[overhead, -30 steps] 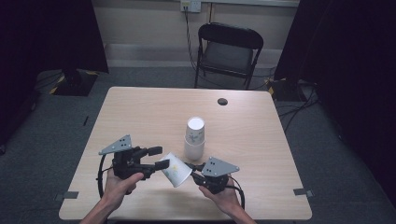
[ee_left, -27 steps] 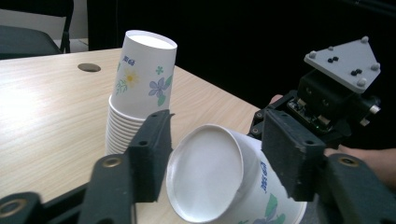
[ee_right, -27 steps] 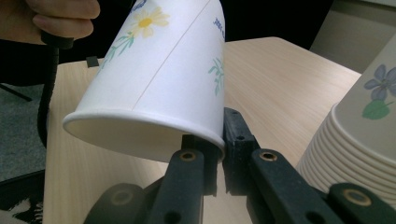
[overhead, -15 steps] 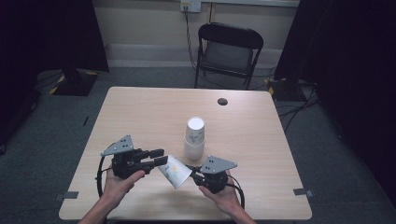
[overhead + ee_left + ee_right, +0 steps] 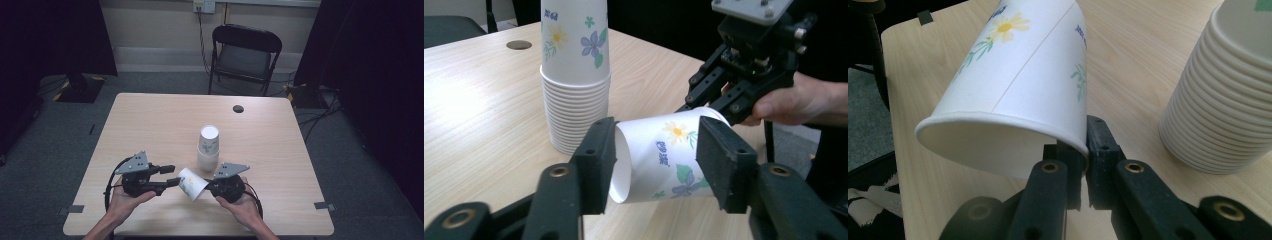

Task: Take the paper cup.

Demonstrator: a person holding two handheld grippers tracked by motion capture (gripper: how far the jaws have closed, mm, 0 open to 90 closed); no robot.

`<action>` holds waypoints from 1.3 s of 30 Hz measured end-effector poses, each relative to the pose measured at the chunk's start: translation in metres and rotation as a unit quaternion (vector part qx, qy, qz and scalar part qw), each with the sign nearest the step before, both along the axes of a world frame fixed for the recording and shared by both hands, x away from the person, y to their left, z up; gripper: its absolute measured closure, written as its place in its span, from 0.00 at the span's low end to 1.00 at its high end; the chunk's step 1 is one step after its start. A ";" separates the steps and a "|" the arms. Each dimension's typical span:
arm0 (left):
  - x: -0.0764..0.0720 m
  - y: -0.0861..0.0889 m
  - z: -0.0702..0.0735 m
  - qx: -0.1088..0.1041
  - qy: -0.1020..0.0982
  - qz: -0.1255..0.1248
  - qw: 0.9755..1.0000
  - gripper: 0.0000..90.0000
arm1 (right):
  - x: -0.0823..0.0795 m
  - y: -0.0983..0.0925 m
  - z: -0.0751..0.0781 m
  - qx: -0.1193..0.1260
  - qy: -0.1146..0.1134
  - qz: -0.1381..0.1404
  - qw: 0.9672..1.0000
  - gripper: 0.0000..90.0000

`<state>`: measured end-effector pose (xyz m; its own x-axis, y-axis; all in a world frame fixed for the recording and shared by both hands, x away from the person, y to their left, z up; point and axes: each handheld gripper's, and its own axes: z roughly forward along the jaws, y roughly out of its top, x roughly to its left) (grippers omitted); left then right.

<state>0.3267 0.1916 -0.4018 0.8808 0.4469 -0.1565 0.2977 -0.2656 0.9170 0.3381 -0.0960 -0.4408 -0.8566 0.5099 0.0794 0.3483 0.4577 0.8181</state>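
Note:
A flowered paper cup lies tilted on its side above the table's near edge. My right gripper is shut on its rim, one jaw inside the mouth and one outside. My left gripper comes from the left with its jaws on either side of the cup's base end. Those jaws have just been opening, and the cup sits undented between the pads. A tall stack of the same cups stands upside down just behind.
The pale wooden table has a small dark round disc near its far edge. A black folding chair stands beyond the table. Cables run across the floor at the right.
The left gripper's jaws closed in around the cup's base end and then parted a little. The cup shifted slightly; both hands stayed where they were.

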 end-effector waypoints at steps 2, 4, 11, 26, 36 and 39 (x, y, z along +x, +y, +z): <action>0.000 -0.001 0.002 -0.005 0.002 -0.015 1.000 0.54 | 0.001 0.001 0.000 -0.003 0.004 -0.001 1.000 0.96; 0.001 -0.004 0.004 -0.004 0.004 -0.020 1.000 0.50 | 0.001 0.002 0.000 -0.003 0.003 -0.004 1.000 0.96; 0.000 -0.014 -0.002 0.019 -0.004 -0.045 0.999 0.37 | 0.000 0.005 -0.001 -0.014 0.019 0.008 1.000 0.96; 0.005 -0.025 -0.019 0.071 -0.004 -0.073 0.995 0.27 | -0.001 0.005 0.002 0.000 0.009 0.018 1.000 0.98; 0.006 -0.029 -0.028 0.086 -0.010 -0.081 0.993 0.20 | 0.001 0.001 0.005 0.013 0.012 0.013 1.000 0.99; 0.005 -0.030 -0.030 0.096 -0.018 -0.083 0.992 0.19 | 0.002 -0.002 0.006 0.030 0.009 0.014 0.999 0.99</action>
